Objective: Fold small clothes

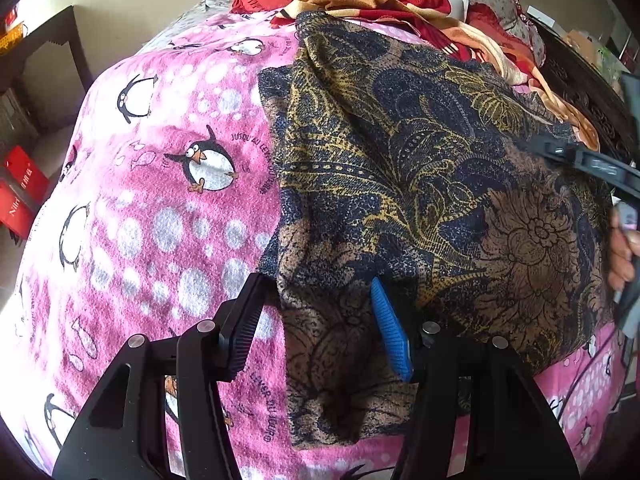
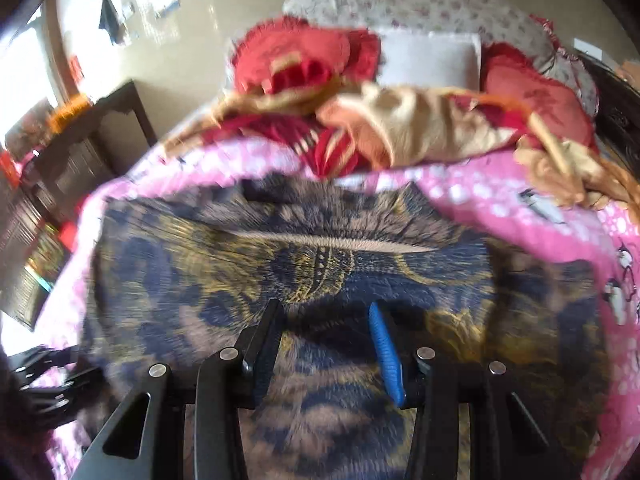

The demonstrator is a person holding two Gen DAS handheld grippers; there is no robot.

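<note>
A dark blue, brown and gold floral garment [image 1: 420, 184] lies on a pink penguin blanket [image 1: 160, 208]. My left gripper [image 1: 316, 288] is open over the garment's near left corner, its fingers straddling the cloth edge. My right gripper [image 2: 326, 310] is open, low over the garment [image 2: 280, 264] in a blurred right wrist view. The right gripper also shows at the right edge of the left wrist view [image 1: 560, 152], on the garment's far right edge.
A heap of red and cream clothes [image 1: 420, 4] and red cushions [image 2: 296, 56] lies at the far end of the bed. A dark side table [image 2: 104, 128] and red boxes [image 1: 20, 192] stand to the left, beyond the bed edge.
</note>
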